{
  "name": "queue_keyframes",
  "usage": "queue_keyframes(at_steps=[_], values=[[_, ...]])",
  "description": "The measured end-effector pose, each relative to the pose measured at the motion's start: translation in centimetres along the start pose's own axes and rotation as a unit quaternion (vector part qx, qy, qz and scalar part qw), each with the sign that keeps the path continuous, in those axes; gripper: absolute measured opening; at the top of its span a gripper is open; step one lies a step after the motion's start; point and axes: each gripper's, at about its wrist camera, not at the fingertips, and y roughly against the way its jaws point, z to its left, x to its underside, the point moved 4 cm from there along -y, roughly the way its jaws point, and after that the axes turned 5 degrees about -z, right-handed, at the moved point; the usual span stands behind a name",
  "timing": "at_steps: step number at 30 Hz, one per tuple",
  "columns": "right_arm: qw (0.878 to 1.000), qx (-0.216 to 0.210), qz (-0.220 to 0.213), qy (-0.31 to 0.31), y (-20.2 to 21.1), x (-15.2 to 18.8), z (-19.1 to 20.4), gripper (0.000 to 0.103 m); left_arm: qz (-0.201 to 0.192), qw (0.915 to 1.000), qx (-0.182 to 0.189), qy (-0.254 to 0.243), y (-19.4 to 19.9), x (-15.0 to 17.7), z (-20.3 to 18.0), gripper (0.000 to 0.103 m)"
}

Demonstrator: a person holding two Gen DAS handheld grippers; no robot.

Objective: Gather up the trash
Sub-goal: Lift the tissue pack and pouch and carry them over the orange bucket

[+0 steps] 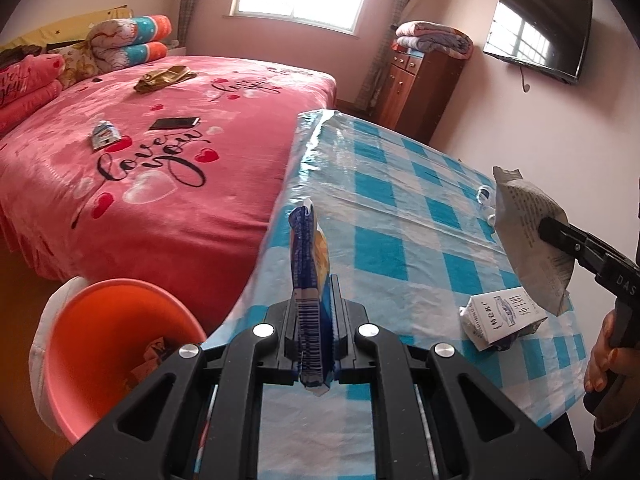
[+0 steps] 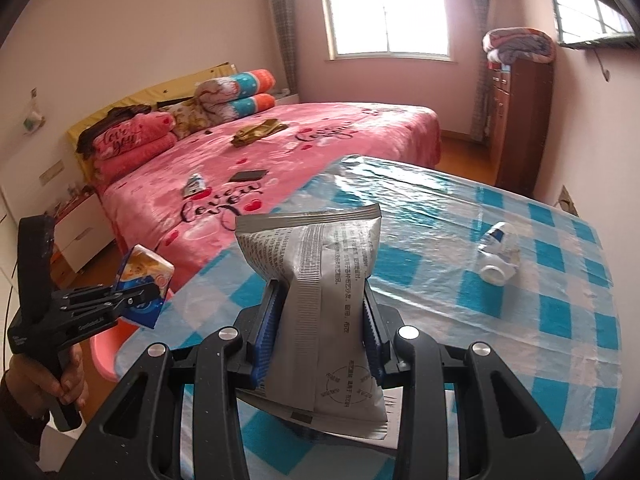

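My left gripper [image 1: 314, 300] is shut on a flat blue and orange wrapper [image 1: 308, 264], held edge-on above the left rim of the checked table [image 1: 400, 208]. The same wrapper [image 2: 144, 284] shows in the right wrist view in that gripper [image 2: 136, 298]. My right gripper [image 2: 320, 320] is shut on a silver snack bag [image 2: 320, 280] above the table. From the left wrist view that bag [image 1: 524, 232] hangs at the right in the right gripper [image 1: 548, 230]. An orange bin [image 1: 108, 340] stands on the floor at lower left with some scraps inside.
A white carton [image 1: 502, 316] lies on the table near the front. A small white bottle [image 2: 498, 250] lies on its side further back. A pink bed [image 1: 160, 152] beside the table carries a phone [image 1: 174, 123] and a small wrapper [image 1: 105, 134]. A wooden cabinet [image 1: 416, 88] stands by the far wall.
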Motion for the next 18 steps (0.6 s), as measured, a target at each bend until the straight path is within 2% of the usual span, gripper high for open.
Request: queue_keyframes(at_steps=[9,18], values=[[0.998,-0.045,0.012,0.042,-1.2,-0.3,5.4,0.039,-0.006,0.999,-0.038,0.02,1.9,1.2,3.9,0.012],[0.99,-0.103,0.032,0.092,-3.1,-0.2,12.1,0.039,-0.004,0.9964,-0.073,0.043,3.5,2.6,7.7,0.012]])
